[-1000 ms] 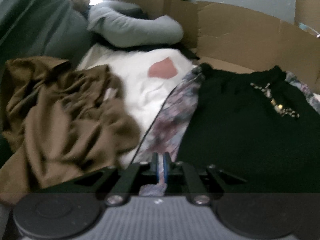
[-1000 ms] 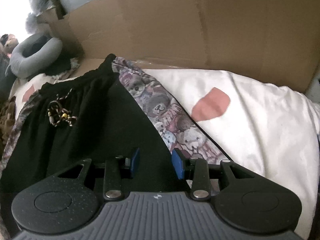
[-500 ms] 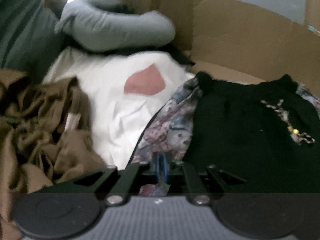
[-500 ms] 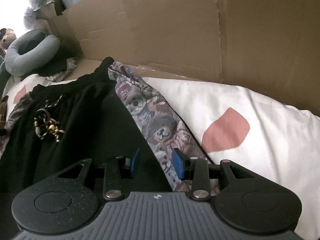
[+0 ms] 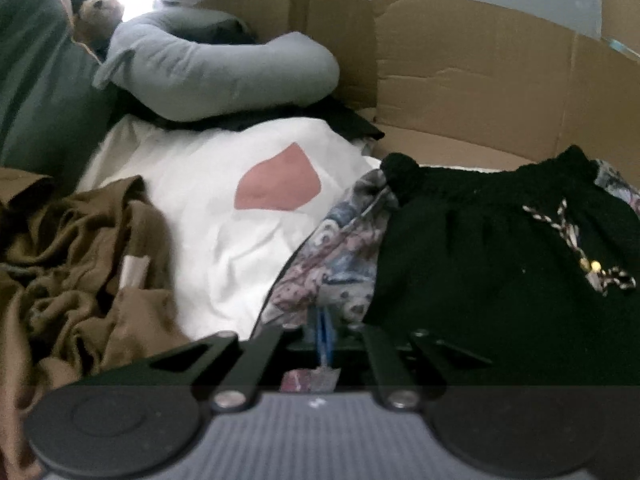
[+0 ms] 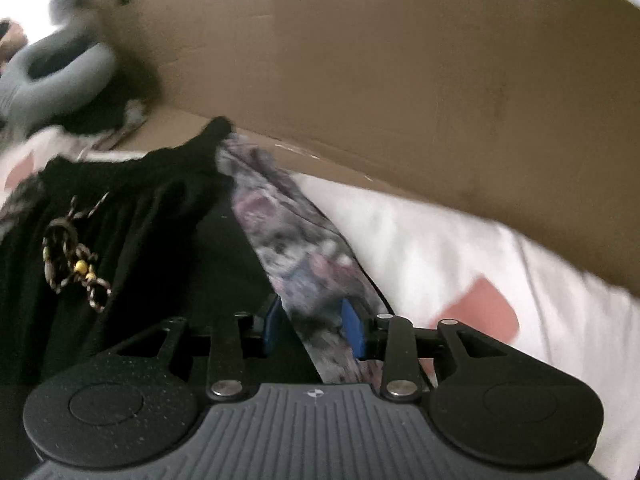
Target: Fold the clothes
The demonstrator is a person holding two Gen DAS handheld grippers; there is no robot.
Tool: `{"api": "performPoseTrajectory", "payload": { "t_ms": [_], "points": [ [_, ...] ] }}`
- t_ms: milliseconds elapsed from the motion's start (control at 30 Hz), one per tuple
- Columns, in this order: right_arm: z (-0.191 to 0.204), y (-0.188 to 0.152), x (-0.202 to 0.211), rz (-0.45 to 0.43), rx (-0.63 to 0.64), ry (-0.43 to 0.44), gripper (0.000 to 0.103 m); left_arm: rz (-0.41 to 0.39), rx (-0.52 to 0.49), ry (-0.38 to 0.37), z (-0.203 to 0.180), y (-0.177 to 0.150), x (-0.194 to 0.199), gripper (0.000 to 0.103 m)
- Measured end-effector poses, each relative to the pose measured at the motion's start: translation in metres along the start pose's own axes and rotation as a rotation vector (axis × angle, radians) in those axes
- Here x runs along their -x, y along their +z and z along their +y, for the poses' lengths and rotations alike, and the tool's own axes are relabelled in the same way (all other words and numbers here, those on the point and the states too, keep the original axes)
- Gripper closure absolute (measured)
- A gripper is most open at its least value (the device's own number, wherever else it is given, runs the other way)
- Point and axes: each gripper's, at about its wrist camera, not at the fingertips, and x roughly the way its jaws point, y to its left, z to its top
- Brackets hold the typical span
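No brand name, label text or other writing can be read anywhere here; the one tag in sight, a small pale tab on the crumpled brown garment [image 5: 76, 264], is too blurred to make out.

There are two grippers. The left gripper [image 5: 322, 330] is clenched, its blue pads pinched together on the edge of the bear-patterned fabric panel in mauve and grey-blue [image 5: 332, 256], with a scrap of that fabric poking out below the pads. The right gripper [image 6: 314, 326] stands part-way apart, and its jaws have just been closing; the other patterned panel [image 6: 304, 264] passes between the two blue pads, but I cannot tell whether they press on it.

The piece being folded is a single pair of black shorts with a gathered waistband [image 5: 500, 264], lying flat on a white bed cover [image 5: 224, 208] and flanked by a patterned panel on each side. One braided drawstring with yellow beads [image 6: 74, 254] is knotted near the waist.

The white cover carries pink petal shapes: one shows in the left view [image 5: 280, 182] and two in the right. Behind stand brown cardboard sheets [image 6: 400, 80]. One grey curved cushion [image 5: 216, 68] lies at the back, one small plush toy [image 5: 94, 2] just beyond it, and one dark green pillow [image 5: 36, 80] at the far left.
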Motion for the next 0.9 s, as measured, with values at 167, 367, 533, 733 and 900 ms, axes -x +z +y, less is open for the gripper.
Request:
{"api": "performPoseTrajectory", "payload": {
  "t_ms": [167,367,533,733,900],
  "points": [
    [0.01,0.01,-0.015,0.012,0.075,-0.014,0.064,-0.013,-0.003,-0.004,-0.003,0.007,-0.011,0.098],
    [0.01,0.026,-0.027,-0.006,0.047,0.022,0.064,-0.042,0.026,-0.016,-0.005,0.018,-0.017,0.098],
    [0.012,0.045,-0.033,-0.034,-0.004,0.061,0.066,-0.041,0.011,-0.028,-0.009,0.023,-0.027,0.099],
    [0.014,0.056,-0.05,-0.028,-0.034,0.066,0.071,-0.016,0.023,-0.012,-0.006,0.023,-0.045,0.1],
    [0.001,0.061,-0.071,-0.007,-0.114,0.056,0.074,-0.001,0.031,-0.002,-0.006,0.032,-0.051,0.1]
  ]
}}
